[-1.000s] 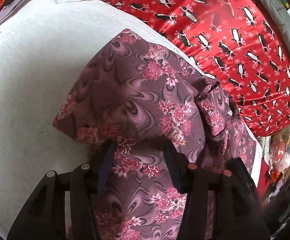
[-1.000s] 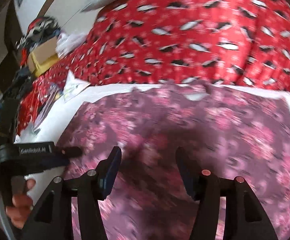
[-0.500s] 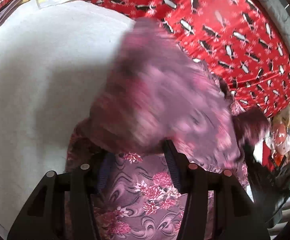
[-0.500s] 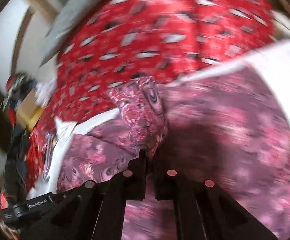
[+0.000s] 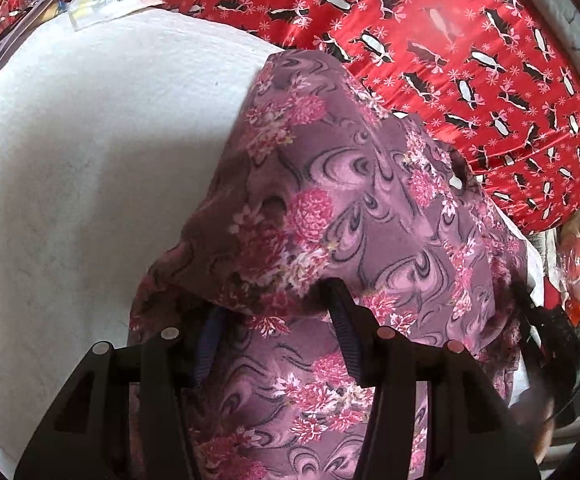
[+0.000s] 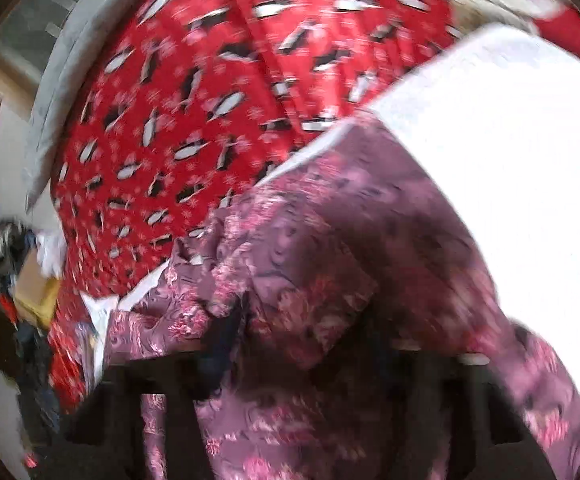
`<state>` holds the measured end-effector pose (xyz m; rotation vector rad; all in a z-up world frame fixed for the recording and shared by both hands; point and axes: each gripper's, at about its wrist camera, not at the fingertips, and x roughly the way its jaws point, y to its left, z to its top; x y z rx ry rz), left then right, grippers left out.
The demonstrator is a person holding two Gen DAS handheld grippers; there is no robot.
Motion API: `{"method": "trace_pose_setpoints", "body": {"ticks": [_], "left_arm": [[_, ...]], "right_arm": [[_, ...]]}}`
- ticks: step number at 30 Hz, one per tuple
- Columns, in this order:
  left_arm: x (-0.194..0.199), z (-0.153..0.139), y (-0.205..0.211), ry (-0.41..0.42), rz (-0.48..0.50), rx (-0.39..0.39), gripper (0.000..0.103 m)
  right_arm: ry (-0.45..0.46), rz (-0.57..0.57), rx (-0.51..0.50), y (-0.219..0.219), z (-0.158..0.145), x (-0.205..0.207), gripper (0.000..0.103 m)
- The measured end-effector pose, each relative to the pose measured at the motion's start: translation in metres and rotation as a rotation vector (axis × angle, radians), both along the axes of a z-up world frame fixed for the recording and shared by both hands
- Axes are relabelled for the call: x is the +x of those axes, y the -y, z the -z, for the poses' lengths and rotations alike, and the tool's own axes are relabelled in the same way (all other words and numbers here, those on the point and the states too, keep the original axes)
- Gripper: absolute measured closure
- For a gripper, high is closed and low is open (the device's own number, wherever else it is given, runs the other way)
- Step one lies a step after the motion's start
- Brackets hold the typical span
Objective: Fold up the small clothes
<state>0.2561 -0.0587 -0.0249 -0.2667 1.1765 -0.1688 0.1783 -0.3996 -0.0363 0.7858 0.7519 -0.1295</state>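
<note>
Since a second ago, the right gripper is carrying one side of the purple floral garment over toward the left gripper, its jaws having closed to pinch the cloth. That raised flap is draping over the left gripper's tips, which are standing about half open around the lower layer, seemingly pinning it to the white tabletop so the fold stays put. Beyond the garment, a red penguin-print cover is lying.
</note>
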Motion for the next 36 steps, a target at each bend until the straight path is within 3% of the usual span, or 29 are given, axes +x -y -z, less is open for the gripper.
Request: {"method": "trace_pose_setpoints", "body": {"ticks": [1,3,5,7,10,12,14,17,20,21,23,26,29,30,32,33,34,35,36], "left_arm": [[0.001,0.000,0.000,0.002,-0.001,-0.003,0.053],[0.002,0.000,-0.003,0.003,-0.004,-0.003,0.053],[0.004,0.002,-0.003,-0.007,-0.009,-0.012,0.053],[0.004,0.003,-0.002,-0.016,-0.011,-0.001,0.053],[-0.001,-0.005,-0.004,-0.021,-0.011,0.005,0.053],[-0.005,-0.020,-0.009,0.010,-0.020,-0.032,0.053],[-0.010,-0.037,-0.013,0.059,-0.033,-0.059,0.053],[-0.008,-0.037,-0.006,0.112,-0.015,-0.017,0.048],[0.002,0.001,0.011,0.018,0.029,0.132,0.048],[0.003,0.010,0.013,-0.010,0.043,0.148,0.047],[-0.001,0.000,0.015,0.021,0.053,0.166,0.048],[-0.009,-0.029,0.008,0.080,0.048,0.074,0.048],[-0.011,-0.048,0.009,0.161,0.053,0.058,0.046],[-0.006,-0.047,0.011,0.180,0.053,0.081,0.046],[0.005,-0.035,0.018,0.193,0.049,0.186,0.046],[0.010,-0.024,0.019,0.179,0.049,0.249,0.046],[0.017,-0.008,0.023,0.151,0.064,0.320,0.046],[0.018,0.001,0.021,0.133,0.073,0.345,0.044],[0.019,0.007,0.021,0.137,0.070,0.353,0.042]], "right_arm": [[0.009,-0.019,-0.005,0.000,-0.005,0.001,0.097],[0.136,0.024,-0.022,0.007,-0.030,-0.016,0.097],[0.195,0.090,-0.009,0.022,-0.040,-0.034,0.097],[0.113,0.121,-0.024,0.033,-0.027,-0.039,0.097],[-0.115,0.070,-0.045,0.037,0.011,-0.040,0.096],[-0.080,0.089,-0.091,0.036,-0.001,-0.053,0.089],[-0.022,0.142,-0.157,0.033,-0.019,-0.064,0.089],[0.095,0.140,-0.183,0.025,-0.039,-0.068,0.087],[0.042,0.050,-0.209,0.014,-0.028,-0.047,0.081],[-0.014,0.009,-0.204,0.012,-0.017,-0.038,0.078],[-0.166,-0.041,-0.215,0.010,0.006,-0.026,0.083],[-0.058,0.009,-0.254,0.015,-0.015,-0.032,0.077],[-0.013,0.076,-0.251,0.030,-0.025,-0.027,0.050],[-0.033,0.088,-0.262,0.034,-0.022,-0.022,0.050],[-0.101,0.044,-0.298,0.032,-0.012,-0.009,0.052],[-0.124,0.013,-0.312,0.030,-0.006,-0.004,0.068],[-0.149,-0.045,-0.346,0.023,-0.002,0.003,0.091],[-0.157,-0.068,-0.382,0.018,-0.004,0.008,0.098],[-0.120,-0.065,-0.422,0.016,-0.011,0.004,0.098]]}}
